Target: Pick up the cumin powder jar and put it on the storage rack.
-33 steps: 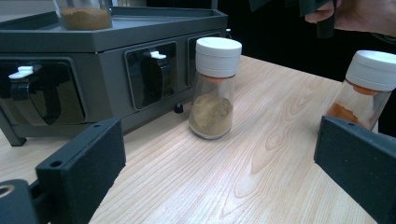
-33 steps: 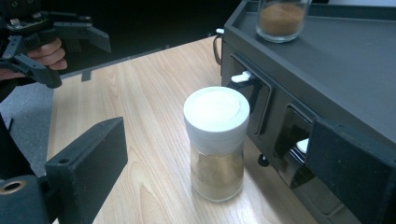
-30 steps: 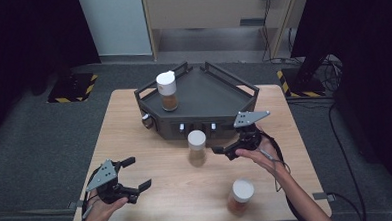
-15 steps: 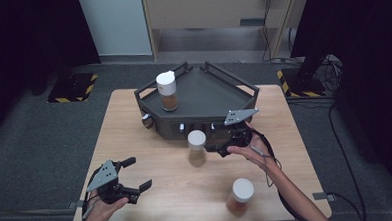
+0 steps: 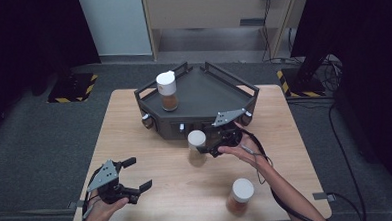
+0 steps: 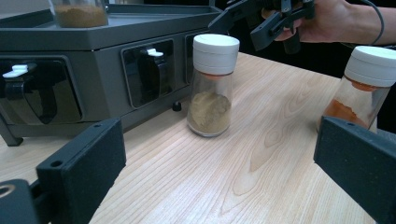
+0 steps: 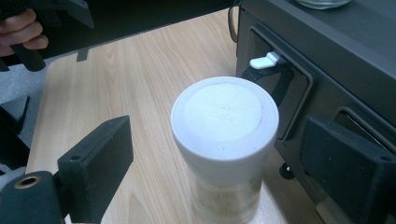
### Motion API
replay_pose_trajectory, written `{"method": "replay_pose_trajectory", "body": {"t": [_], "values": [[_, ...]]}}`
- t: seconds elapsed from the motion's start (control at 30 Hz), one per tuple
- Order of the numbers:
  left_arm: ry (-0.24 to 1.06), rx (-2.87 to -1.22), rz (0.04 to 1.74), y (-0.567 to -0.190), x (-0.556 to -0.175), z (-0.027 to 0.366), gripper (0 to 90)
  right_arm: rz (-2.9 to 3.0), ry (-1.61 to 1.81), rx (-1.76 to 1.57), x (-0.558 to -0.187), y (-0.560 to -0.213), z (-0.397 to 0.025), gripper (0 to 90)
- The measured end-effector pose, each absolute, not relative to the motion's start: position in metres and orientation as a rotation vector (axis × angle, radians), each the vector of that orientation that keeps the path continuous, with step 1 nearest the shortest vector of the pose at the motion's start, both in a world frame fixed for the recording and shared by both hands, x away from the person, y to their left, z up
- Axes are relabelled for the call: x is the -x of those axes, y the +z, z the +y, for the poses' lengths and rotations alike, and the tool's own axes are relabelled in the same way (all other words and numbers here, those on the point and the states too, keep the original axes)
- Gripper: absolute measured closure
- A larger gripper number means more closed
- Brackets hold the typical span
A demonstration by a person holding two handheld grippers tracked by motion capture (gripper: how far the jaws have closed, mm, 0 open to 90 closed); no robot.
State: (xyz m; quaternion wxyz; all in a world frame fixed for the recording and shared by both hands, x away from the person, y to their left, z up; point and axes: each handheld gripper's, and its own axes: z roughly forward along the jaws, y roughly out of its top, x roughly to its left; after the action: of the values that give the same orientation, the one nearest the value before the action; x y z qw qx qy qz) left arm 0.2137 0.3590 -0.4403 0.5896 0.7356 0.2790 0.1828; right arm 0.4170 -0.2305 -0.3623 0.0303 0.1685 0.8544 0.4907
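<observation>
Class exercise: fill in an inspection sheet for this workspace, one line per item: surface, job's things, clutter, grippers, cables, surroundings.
Surface: wooden table, bare in places.
Job's things: middle jar stands before the rack; near jar by the front edge; far jar on the rack.
Clutter: nothing seen.
Grippers: right gripper open, jaws either side of the middle jar's cap, apart from it; left gripper open, holds nothing.
Cables: cable along the right forearm.
Surroundings: grey floor, hazard-striped plates.

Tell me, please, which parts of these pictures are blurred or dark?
High view: black surroundings, the wooden table evenly lit. Left gripper view: the tan spice jar sharp, the near jaws soft. Right gripper view: that jar's white lid fairly sharp, its glass body below blurred.
</observation>
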Motion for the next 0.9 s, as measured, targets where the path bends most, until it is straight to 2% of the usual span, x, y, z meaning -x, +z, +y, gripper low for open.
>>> {"method": "replay_pose_trajectory", "body": {"t": [0.47,0.67,0.83,0.9], "values": [[0.424,-1.721,0.645,-0.44,-0.214,0.358,0.9,2.672,1.466,-0.482,-0.426,-0.371,-0.214,17.5],[0.425,-1.723,0.644,-0.44,-0.214,0.358,0.9,2.665,1.453,-0.464,-0.427,-0.374,-0.209,23.7],[0.423,-1.726,0.642,-0.44,-0.214,0.358,0.9,2.653,1.429,-0.453,-0.426,-0.375,-0.204,32.9],[0.426,-1.733,0.642,-0.439,-0.214,0.357,0.9,2.646,1.441,-0.46,-0.425,-0.377,-0.205,33.3]]}}
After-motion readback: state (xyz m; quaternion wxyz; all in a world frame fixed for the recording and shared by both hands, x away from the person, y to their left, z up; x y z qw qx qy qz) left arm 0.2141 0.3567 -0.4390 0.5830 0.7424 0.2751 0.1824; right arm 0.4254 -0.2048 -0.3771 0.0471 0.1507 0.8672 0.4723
